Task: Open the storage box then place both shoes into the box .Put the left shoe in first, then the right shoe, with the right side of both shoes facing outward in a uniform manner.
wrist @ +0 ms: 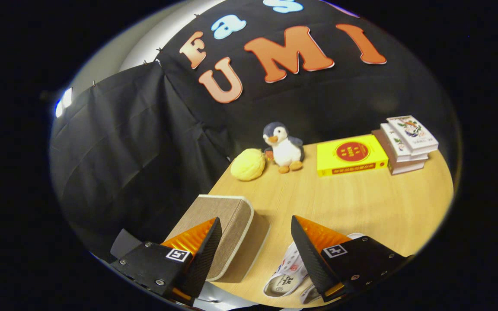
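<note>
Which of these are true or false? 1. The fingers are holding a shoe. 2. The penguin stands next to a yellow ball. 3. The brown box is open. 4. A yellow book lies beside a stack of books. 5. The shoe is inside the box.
1. False. The fingers are open and grip nothing; the shoe lies on the table under the right finger.
2. True. The penguin is beside the ball.
3. False. The box is closed, just ahead of the left finger.
4. True. The yellow book lies next to the stack.
5. False. The shoe lies on the table, outside the box.
</note>
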Demonstrator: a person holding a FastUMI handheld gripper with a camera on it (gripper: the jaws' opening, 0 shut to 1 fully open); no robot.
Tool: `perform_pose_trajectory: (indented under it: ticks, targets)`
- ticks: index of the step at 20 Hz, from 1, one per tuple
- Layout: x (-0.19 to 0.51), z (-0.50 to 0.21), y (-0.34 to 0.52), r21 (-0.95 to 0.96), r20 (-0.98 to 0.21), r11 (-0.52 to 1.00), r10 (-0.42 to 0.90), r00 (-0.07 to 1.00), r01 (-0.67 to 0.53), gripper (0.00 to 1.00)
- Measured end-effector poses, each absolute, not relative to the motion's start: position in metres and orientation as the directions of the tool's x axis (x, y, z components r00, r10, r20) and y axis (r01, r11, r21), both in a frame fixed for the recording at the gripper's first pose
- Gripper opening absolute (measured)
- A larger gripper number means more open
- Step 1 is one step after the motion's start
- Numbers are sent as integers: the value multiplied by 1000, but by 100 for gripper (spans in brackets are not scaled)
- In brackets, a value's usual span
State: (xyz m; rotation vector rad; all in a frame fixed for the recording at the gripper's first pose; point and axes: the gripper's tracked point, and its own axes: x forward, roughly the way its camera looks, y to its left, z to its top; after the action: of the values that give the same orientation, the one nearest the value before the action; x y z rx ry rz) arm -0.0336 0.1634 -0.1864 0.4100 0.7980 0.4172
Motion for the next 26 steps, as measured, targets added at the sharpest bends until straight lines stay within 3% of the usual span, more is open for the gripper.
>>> perform_pose_trajectory:
  ticks: [9,20,22,26]
  targets:
    - [-62,-242,229,683,-642,720,673,367,-124,96]
    - [-80,-265,285,848,-519,529,808,280,45,96]
    - [-82,-264,282,847,-523,528,807,274,60,92]
    - [-91,-239,275,880,-474,455,834,282,135,73]
